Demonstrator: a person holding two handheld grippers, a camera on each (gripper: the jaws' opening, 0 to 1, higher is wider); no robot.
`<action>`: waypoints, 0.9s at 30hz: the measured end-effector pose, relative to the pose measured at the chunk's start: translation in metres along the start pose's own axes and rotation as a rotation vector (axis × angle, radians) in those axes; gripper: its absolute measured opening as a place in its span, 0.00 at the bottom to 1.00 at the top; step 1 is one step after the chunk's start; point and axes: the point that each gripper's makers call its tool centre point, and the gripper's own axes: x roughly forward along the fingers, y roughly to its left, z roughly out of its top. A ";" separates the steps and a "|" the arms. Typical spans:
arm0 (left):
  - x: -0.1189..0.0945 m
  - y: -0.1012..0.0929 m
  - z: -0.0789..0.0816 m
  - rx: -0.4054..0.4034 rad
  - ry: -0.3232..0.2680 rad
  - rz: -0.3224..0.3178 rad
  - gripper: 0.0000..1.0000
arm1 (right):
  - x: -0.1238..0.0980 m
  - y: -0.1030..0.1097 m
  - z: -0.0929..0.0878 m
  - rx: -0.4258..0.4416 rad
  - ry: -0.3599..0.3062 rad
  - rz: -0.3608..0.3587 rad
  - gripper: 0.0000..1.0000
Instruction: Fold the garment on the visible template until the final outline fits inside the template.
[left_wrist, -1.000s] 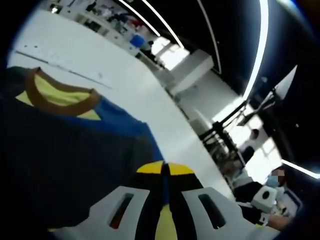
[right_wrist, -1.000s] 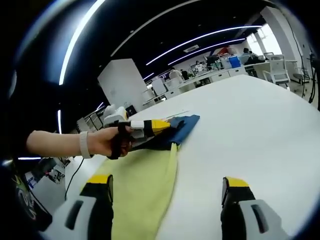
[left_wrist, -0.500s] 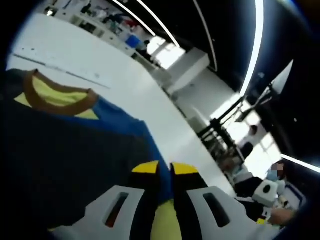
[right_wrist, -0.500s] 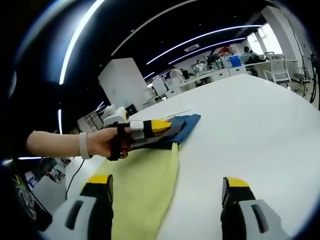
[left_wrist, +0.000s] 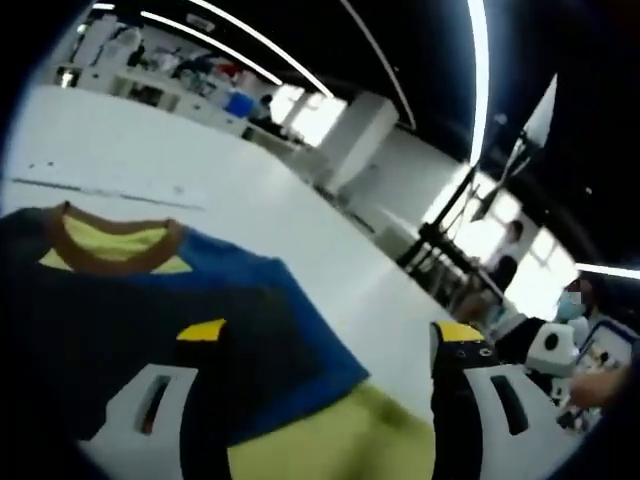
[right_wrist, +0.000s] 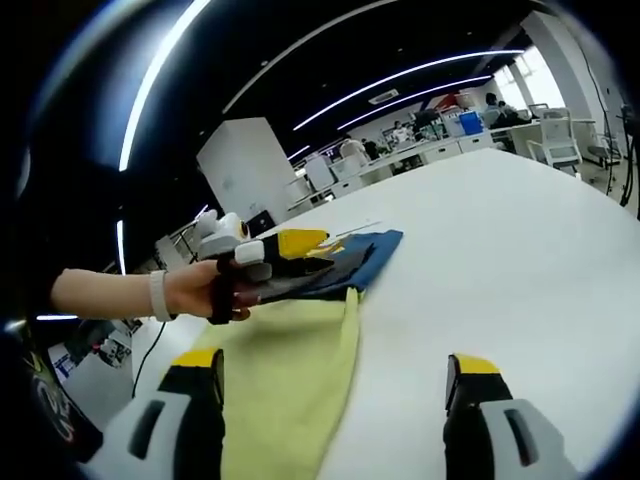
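The garment is a T-shirt with a dark front, blue shoulder (left_wrist: 250, 280), brown collar (left_wrist: 110, 235) and yellow-green lower part (left_wrist: 330, 445). It lies flat on the white table (left_wrist: 130, 150). My left gripper (left_wrist: 325, 335) hovers open over the blue sleeve edge, nothing between its jaws. In the right gripper view the yellow-green cloth (right_wrist: 290, 380) stretches toward me with the blue part (right_wrist: 365, 255) beyond. A hand holds the left gripper (right_wrist: 290, 245) above that fold. My right gripper (right_wrist: 335, 385) stands open over the yellow cloth's right edge.
The white table (right_wrist: 520, 250) stretches wide and bare to the right of the shirt. A thin line marking (left_wrist: 110, 190) runs across the table beyond the collar. Desks, chairs and people sit far off in the room.
My left gripper was shut on the blue sleeve edge; it has opened, let the cloth go and lifted slightly. The right gripper has stayed in place.
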 end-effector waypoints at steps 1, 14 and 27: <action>-0.002 -0.002 0.000 0.015 0.002 -0.003 0.85 | 0.000 0.000 0.000 -0.001 -0.001 0.001 0.92; -0.028 -0.003 0.004 0.068 0.001 0.011 0.95 | 0.002 0.008 0.007 -0.029 0.006 0.007 0.93; -0.069 -0.006 0.011 0.093 -0.021 0.031 0.94 | 0.008 0.021 0.017 -0.077 0.019 0.024 0.94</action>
